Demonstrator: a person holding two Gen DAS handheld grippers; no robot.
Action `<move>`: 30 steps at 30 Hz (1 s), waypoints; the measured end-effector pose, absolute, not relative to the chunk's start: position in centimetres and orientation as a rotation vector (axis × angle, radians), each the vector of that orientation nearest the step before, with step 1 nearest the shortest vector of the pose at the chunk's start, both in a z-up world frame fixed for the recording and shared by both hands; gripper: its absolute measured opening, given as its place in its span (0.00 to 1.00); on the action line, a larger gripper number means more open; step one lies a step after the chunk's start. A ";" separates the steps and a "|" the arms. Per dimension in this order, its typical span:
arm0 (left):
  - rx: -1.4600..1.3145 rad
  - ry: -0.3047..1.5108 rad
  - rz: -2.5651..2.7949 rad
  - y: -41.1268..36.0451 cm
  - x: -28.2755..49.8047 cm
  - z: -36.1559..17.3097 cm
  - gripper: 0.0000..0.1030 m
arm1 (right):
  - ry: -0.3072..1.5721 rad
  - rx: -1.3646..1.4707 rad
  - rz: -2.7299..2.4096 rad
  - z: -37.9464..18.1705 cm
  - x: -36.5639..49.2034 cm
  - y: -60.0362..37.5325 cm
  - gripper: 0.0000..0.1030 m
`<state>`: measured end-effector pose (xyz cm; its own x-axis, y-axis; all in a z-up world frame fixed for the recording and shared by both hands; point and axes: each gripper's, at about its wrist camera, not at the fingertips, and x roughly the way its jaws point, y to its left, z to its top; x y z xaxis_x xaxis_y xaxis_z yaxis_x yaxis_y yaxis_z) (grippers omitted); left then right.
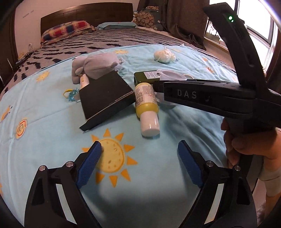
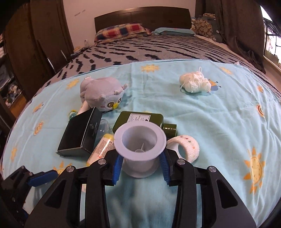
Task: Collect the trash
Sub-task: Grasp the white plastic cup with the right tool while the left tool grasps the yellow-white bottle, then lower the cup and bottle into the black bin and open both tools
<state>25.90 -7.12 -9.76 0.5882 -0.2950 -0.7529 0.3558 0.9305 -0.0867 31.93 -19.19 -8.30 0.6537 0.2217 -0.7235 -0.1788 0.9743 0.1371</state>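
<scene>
At the far left of the room stands a dark wooden wardrobe (image 2: 35,43), and beside it a pale wall behind a dark headboard (image 2: 142,15). The bed (image 2: 158,50) carries a grey cover with dark zigzag marks, a checked pillow (image 2: 121,31) and a teal pillow (image 2: 173,31) at its head. Over the near half lies a light blue blanket (image 2: 219,122) printed with yellow suns.

On the blanket, from the left: a black box (image 2: 79,135), with a grey owl plush (image 2: 101,94) just behind it; a yellow bottle with a white cap (image 1: 147,107) lying on its side against the box; a dark green bottle (image 2: 140,121) lying flat; a white knitted ring (image 2: 186,147) near its cap; and, well apart toward the right, a ball of white yarn (image 2: 195,82).

The left tongs (image 1: 139,154) stand wide open above a sun print, with nothing between them. The right tongs (image 2: 140,163) grip a white plastic cup (image 2: 140,140), their blue pads pressed on its lower wall, the cup's mouth facing the camera, in front of the green bottle.

Dark curtains (image 2: 237,26) hang at the right, beside a bright window (image 1: 260,26).
</scene>
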 end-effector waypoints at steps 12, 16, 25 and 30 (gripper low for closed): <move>0.081 0.865 -0.365 -8.6 28.7 -9.8 0.33 | 0.774 0.068 0.270 -6.7 30.3 -20.8 0.34; 0.105 0.865 -0.387 -8.8 28.4 -9.7 0.21 | 0.744 0.084 0.289 -5.8 28.9 -21.3 0.34; 0.147 0.836 -0.432 -7.6 24.9 -9.8 0.21 | 0.675 0.043 0.343 -4.5 23.8 -20.2 0.34; 0.137 0.822 -0.452 -5.8 22.0 -9.7 0.21 | 0.657 0.043 0.348 -4.7 20.5 -20.1 0.34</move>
<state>22.04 -5.81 -9.67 0.5922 -0.3353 -0.7328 0.4398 0.8964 -0.0548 20.52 -20.06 -4.66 0.7359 0.3305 -0.5910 -0.3036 0.9412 0.1484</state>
